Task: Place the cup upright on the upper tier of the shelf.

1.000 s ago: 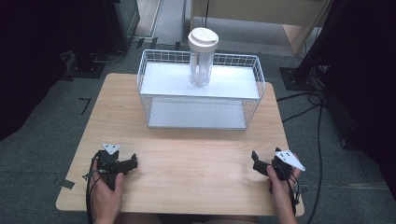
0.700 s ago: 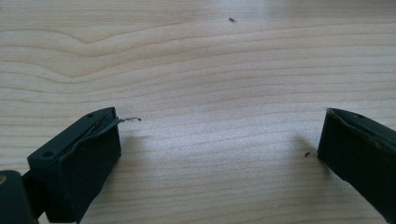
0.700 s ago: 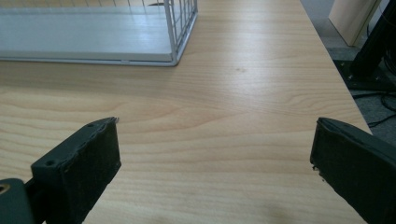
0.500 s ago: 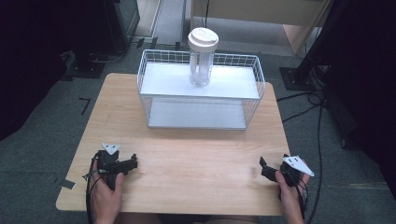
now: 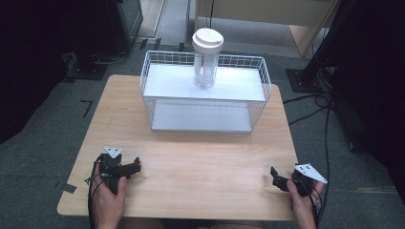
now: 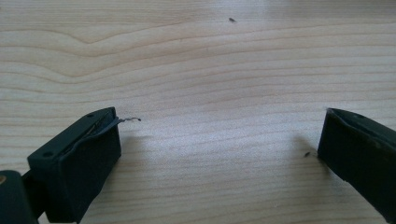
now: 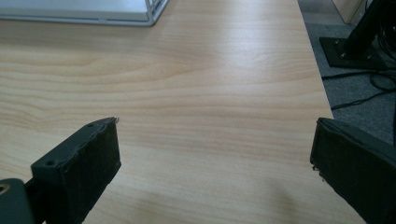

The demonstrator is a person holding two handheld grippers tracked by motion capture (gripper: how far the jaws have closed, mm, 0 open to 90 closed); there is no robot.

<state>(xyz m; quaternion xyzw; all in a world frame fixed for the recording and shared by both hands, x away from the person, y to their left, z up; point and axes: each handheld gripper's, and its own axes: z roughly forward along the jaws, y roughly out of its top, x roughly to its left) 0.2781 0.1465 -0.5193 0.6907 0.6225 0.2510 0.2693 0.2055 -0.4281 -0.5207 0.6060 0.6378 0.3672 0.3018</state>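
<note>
Pale wood-grain table (image 5: 191,167) sits bare under both sets of fingers: I've got the left gripper (image 5: 133,167) and right gripper (image 5: 276,177) parked low at the near edge, jaws wide apart, nothing held. Likely staging before a reach. Clear ribbed jar (image 5: 207,59), white round lid, stands upright on the white wire rack (image 5: 205,90), well ahead of both fingertips.

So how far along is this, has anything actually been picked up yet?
Nothing looks done so far. The capped bottle stands on the top shelf of the wire rack, untouched. Both the left gripper and the right gripper sit near the table's front edge, open, with bare wood between their fingers. Reaching for the bottle and handling it probably all remains.
</note>
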